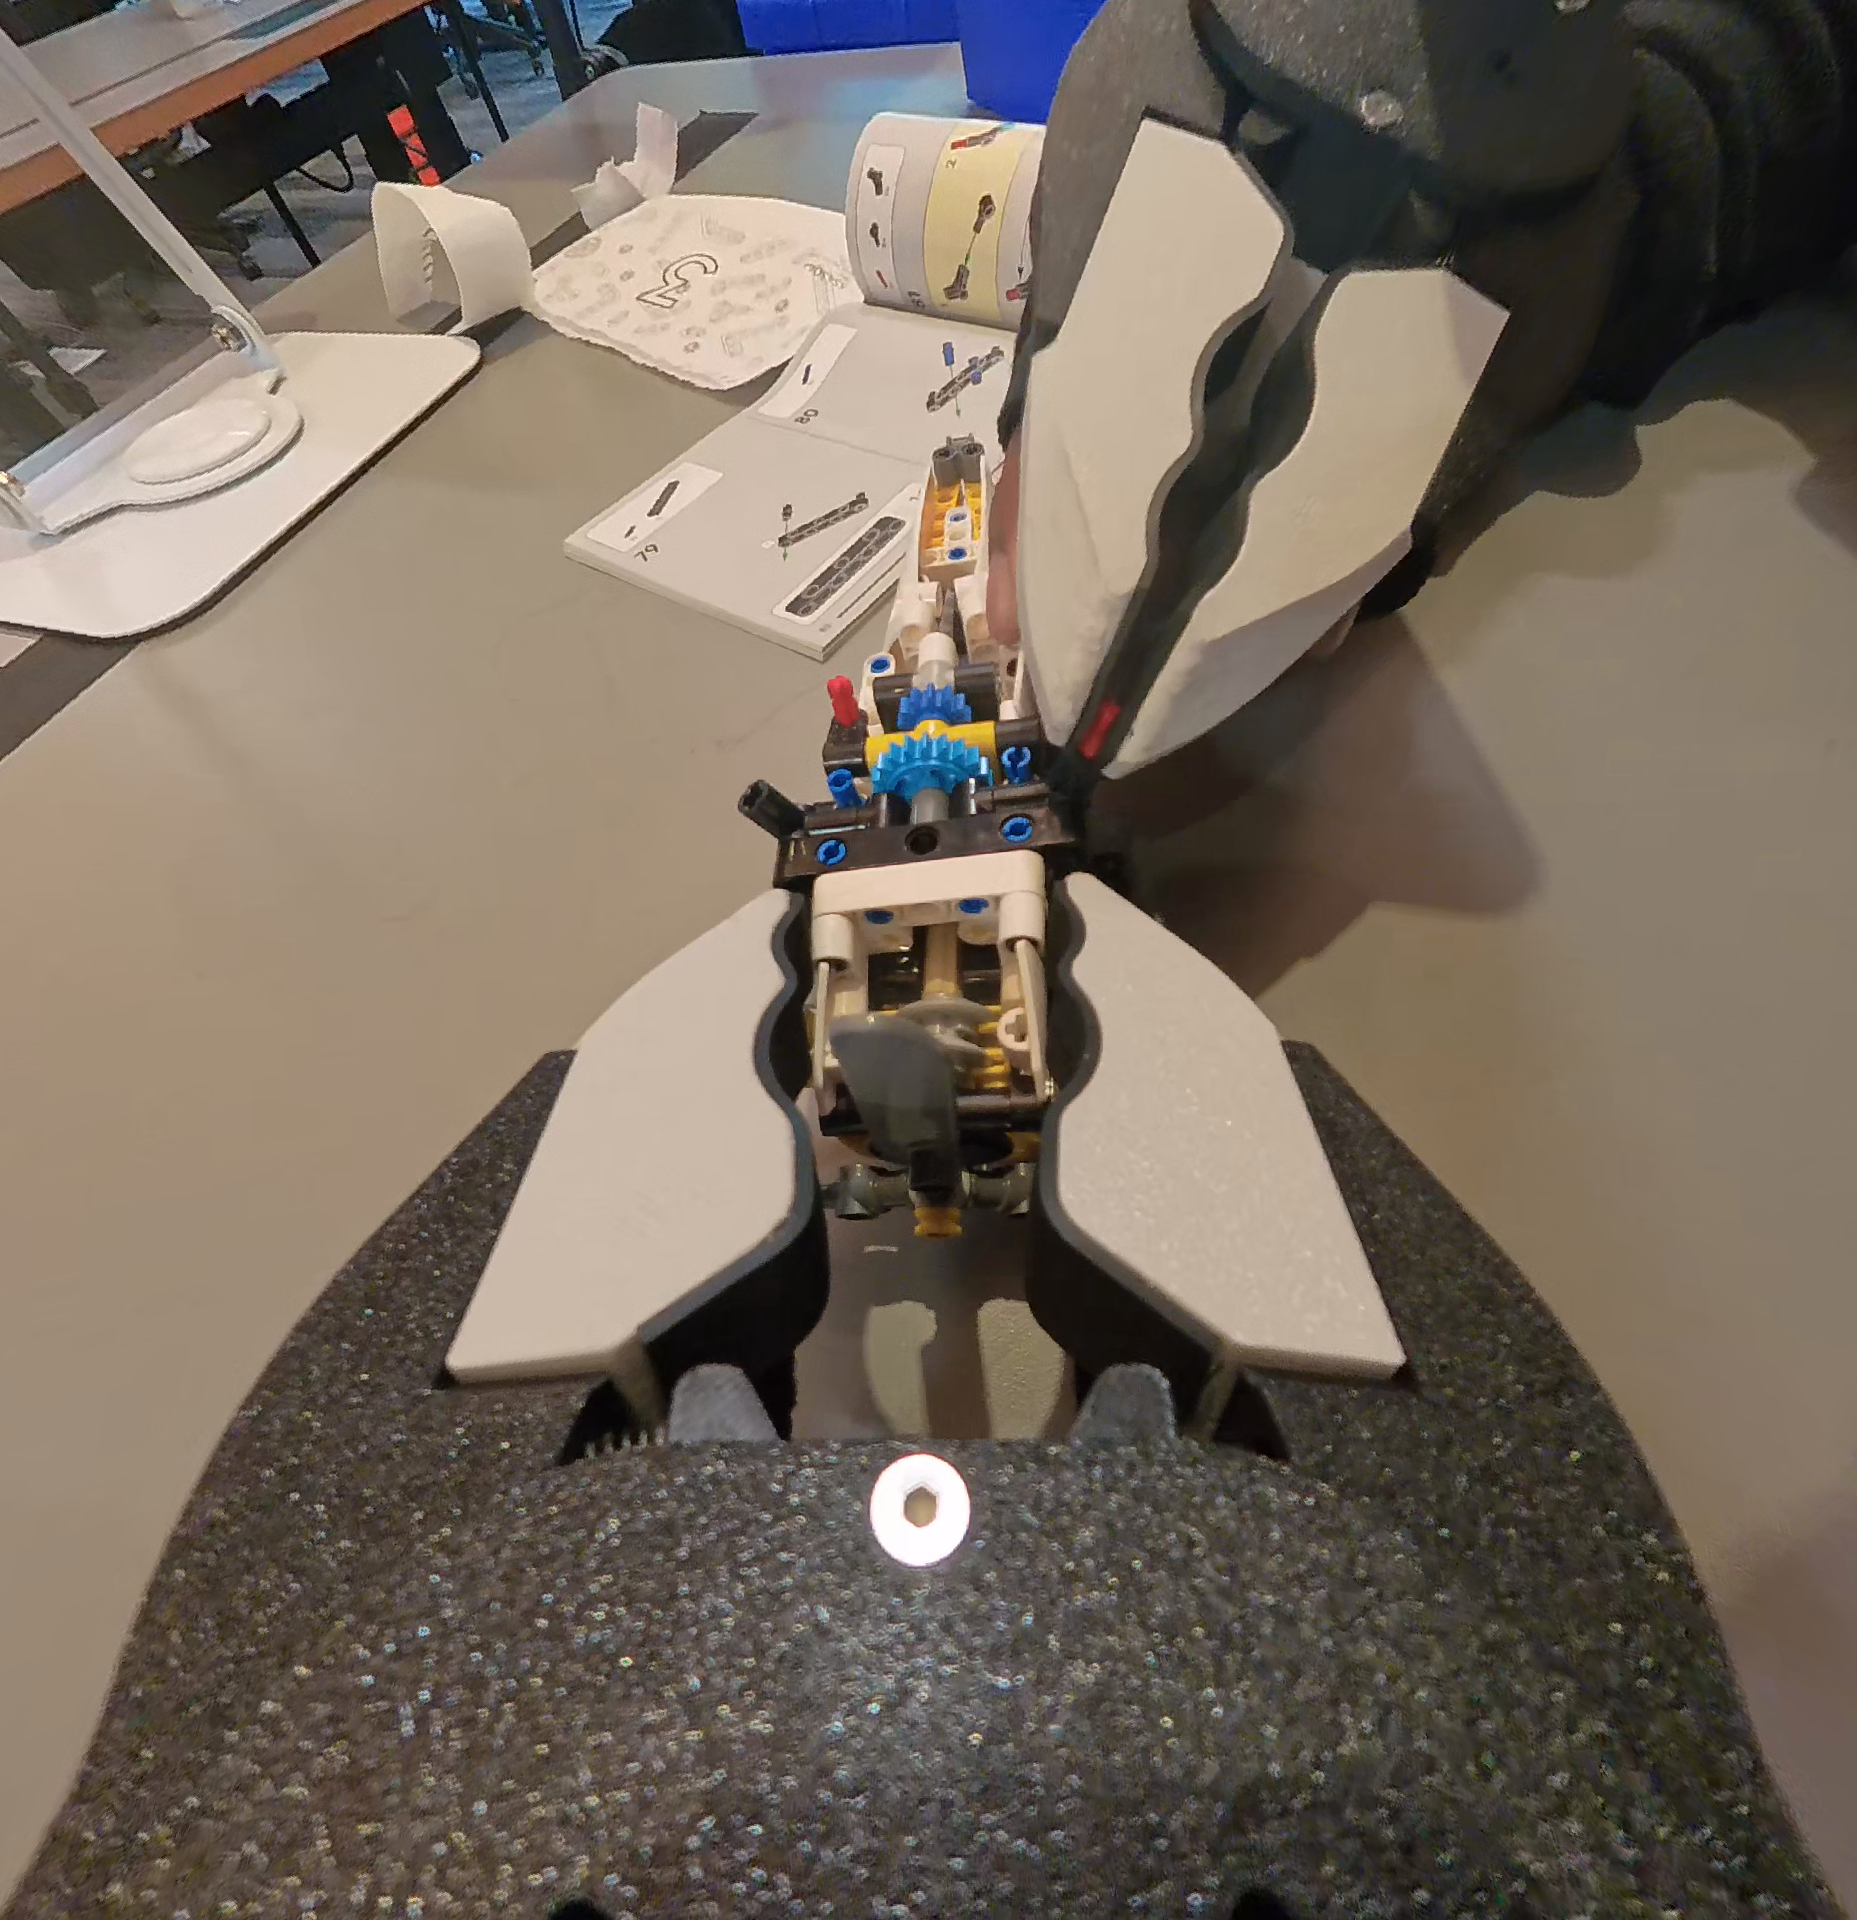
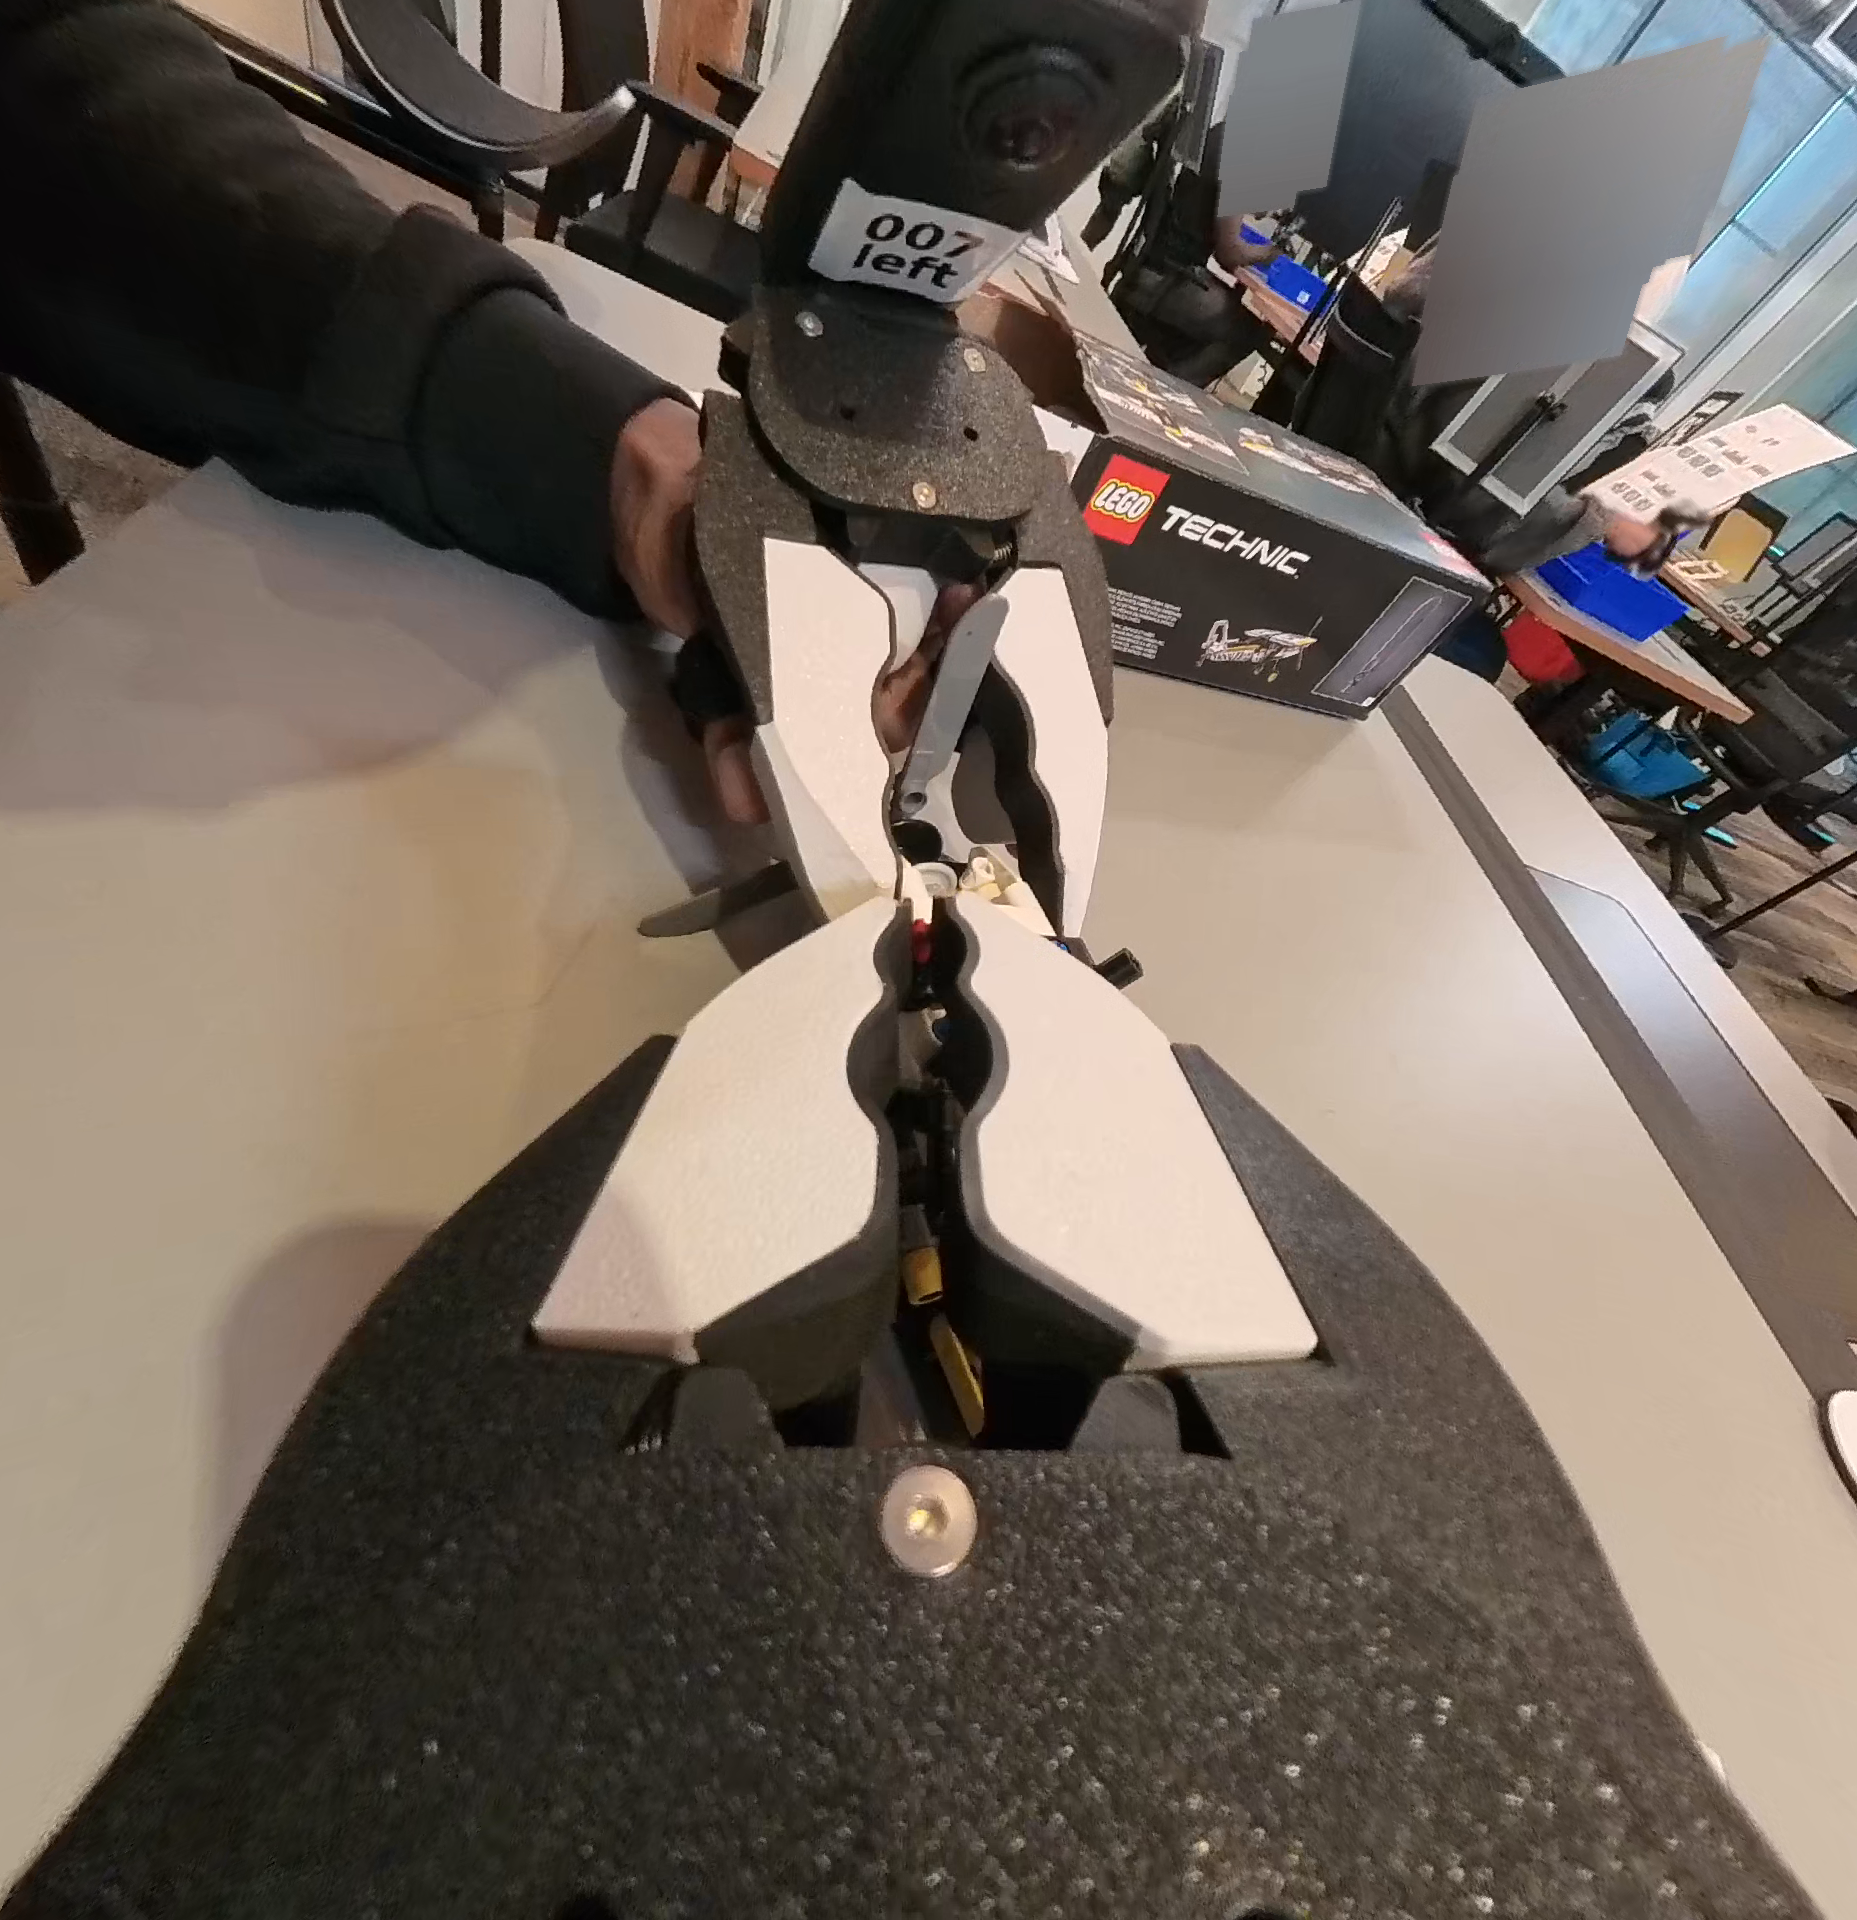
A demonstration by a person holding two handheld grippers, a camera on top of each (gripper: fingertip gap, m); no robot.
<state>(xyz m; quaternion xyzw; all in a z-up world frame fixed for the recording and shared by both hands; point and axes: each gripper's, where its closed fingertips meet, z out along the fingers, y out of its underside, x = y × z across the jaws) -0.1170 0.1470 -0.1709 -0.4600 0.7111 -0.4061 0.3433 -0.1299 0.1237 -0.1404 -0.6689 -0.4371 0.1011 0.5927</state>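
Toy-brick assembly of white, black and yellow beams with blue gears is clamped between the left gripper's grey pads above the grey table. A small red pin is pinched by the clenched right gripper beside the gears, with an open instruction booklet lying beyond.

Brick model: white and cream frame, black beams, blue pins, two blue toothed gears, one yellow block, a red peg, a grey blade at the near end; left gripper: pale grey fingers on a black speckled body; right gripper: pale grey fingers, a small red piece between their tips; table: plain beige-grey; booklet: white pages, one yellow panel; box: black with a red and yellow logo; sleeve: black; bins: blue.
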